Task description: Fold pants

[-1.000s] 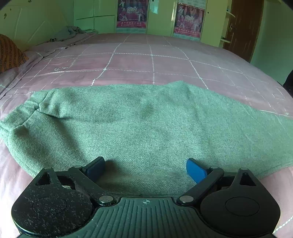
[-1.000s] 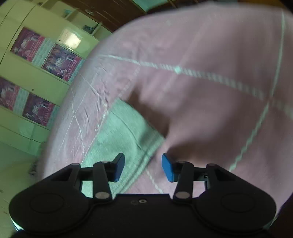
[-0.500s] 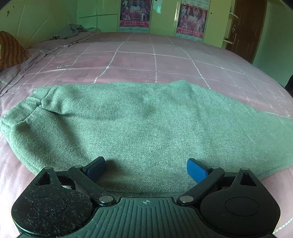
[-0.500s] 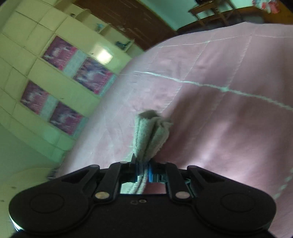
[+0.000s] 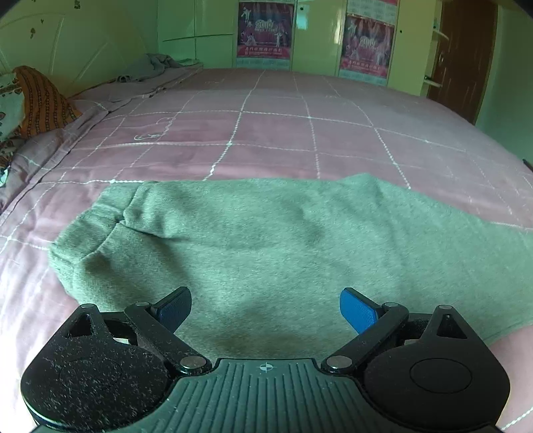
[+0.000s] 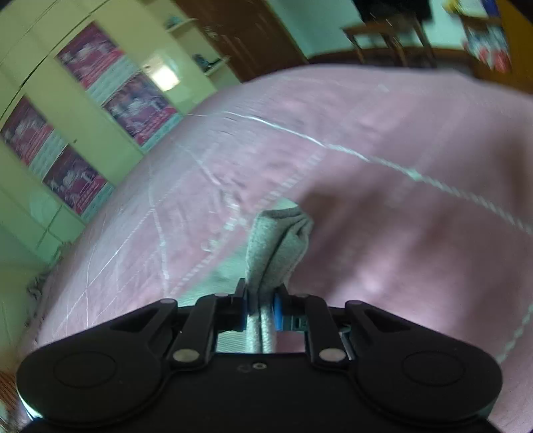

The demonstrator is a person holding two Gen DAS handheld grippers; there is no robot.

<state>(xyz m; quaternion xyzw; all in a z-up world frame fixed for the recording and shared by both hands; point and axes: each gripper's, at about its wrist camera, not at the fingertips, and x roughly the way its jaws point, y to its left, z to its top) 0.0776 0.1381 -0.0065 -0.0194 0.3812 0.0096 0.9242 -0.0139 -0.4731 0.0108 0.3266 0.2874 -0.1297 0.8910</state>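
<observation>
Green pants (image 5: 266, 246) lie flat across the pink checked bedspread (image 5: 273, 130), with the waistband at the left and the legs running off to the right. My left gripper (image 5: 266, 308) is open and hovers just above the near edge of the pants. My right gripper (image 6: 260, 299) is shut on the bunched hem of the pants (image 6: 278, 239) and holds it lifted above the bedspread (image 6: 416, 239). The stretch of pants between the two views is hidden.
An orange patterned pillow (image 5: 40, 100) and a crumpled grey cloth (image 5: 150, 68) lie at the far left of the bed. Green cupboards with posters (image 5: 265, 31) stand behind the bed. A dark door (image 5: 463, 56) is at the right.
My right gripper closed on the pants hem and lifted it off the bed. My left gripper rose and tilted slightly, staying open over the pants.
</observation>
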